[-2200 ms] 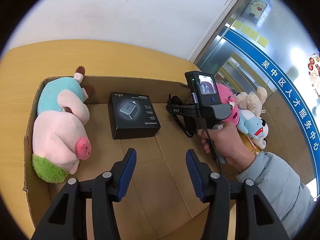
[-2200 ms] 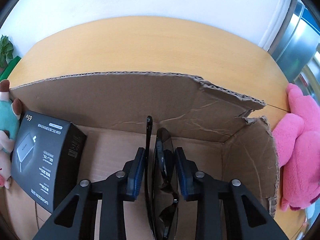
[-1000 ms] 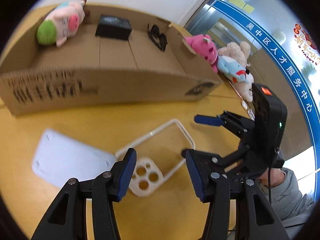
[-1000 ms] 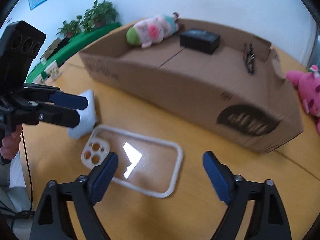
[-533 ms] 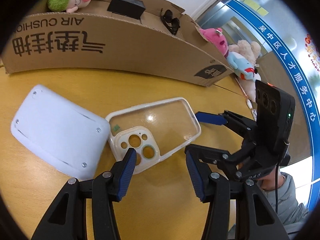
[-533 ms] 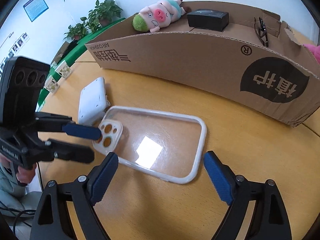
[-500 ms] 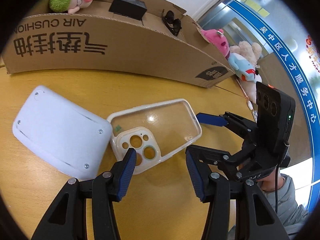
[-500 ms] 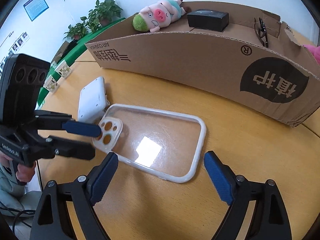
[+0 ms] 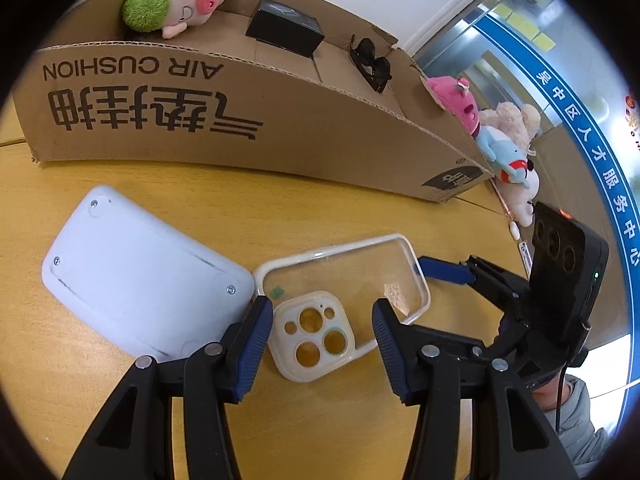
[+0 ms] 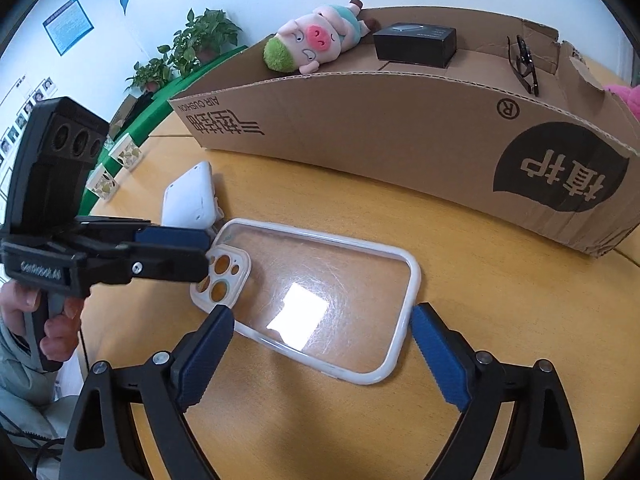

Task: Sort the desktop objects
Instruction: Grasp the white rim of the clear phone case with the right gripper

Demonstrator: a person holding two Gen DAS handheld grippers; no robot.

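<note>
Since half a second ago both grippers have closed in on the clear phone case [image 9: 344, 300], which lies flat on the table [image 9: 160, 420]: the left gripper [image 9: 318, 340] now straddles its camera end, jaws apart, and the right gripper [image 10: 320, 354] brackets the opposite end, jaws wide apart. To lift it well, I'd pinch the raised rim squarely. Only the left view shows the white device [image 9: 140, 280] touching the case beside its left jaw.
</note>
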